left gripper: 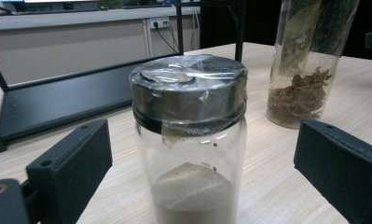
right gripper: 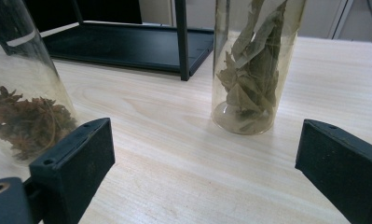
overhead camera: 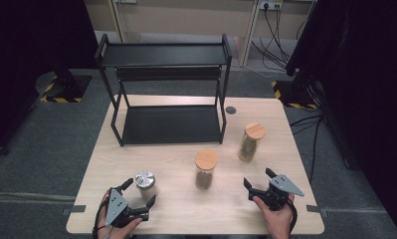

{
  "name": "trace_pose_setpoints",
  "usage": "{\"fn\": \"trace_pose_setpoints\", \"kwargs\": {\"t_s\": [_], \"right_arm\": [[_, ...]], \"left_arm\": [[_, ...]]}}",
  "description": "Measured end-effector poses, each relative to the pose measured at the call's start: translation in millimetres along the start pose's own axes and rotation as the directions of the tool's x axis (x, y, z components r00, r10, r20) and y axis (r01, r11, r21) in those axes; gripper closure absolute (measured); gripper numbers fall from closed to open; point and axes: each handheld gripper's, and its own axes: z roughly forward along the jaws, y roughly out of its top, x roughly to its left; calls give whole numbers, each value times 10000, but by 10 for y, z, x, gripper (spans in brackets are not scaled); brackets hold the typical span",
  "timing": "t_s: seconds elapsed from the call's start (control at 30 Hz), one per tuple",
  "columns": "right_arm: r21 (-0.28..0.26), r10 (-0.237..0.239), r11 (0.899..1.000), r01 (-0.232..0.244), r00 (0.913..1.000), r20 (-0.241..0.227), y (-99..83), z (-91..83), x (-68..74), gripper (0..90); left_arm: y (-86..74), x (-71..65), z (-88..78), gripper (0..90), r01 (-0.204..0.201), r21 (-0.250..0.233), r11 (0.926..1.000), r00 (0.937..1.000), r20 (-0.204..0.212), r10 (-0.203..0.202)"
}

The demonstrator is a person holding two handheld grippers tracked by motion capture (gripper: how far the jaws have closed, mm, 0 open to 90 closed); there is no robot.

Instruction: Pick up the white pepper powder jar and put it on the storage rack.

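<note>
A short glass jar with a silver lid holds pale powder and stands at the table's front left. My left gripper is open, one jaw on either side of this jar, not touching it. A jar of star anise with a cork lid stands at the front middle. A taller cork-lidded jar of bay leaves stands to the right. My right gripper is open near the front right, holding nothing, short of both cork-lidded jars.
A black two-tier metal rack stands at the back of the wooden table. A small round grommet sits beside its right leg. Cables hang at the wall behind.
</note>
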Motion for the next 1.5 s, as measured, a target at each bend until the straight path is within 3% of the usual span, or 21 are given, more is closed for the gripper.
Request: {"fn": "trace_pose_setpoints", "kwargs": {"t_s": [0.07,0.23,0.57,0.93,1.17,1.5], "right_arm": [[232,-41,9997,43,10000,-65,-20,26,10,46],[20,82,10000,-82,9999,-81,-26,15,1,45],[84,-93,9999,94,9999,-110,-28,13,20,45],[203,-99,9997,103,9998,-194,-26,18,31,45],[236,-110,9997,115,9997,-219,-25,20,35,45],[283,-166,9994,174,9995,-273,-24,22,45,45]], "left_arm": [[1,-7,-10,45,-113,-62,9999,9999,7,113],[22,-28,-11,62,-219,-225,9995,9997,112,222],[121,14,11,155,93,-765,9970,9996,-243,-112],[161,-6,125,273,-120,-546,9984,9987,-495,93],[169,10,172,341,-42,-468,9989,9985,-540,17],[190,30,162,350,68,-345,9994,9992,-390,-82]]}}
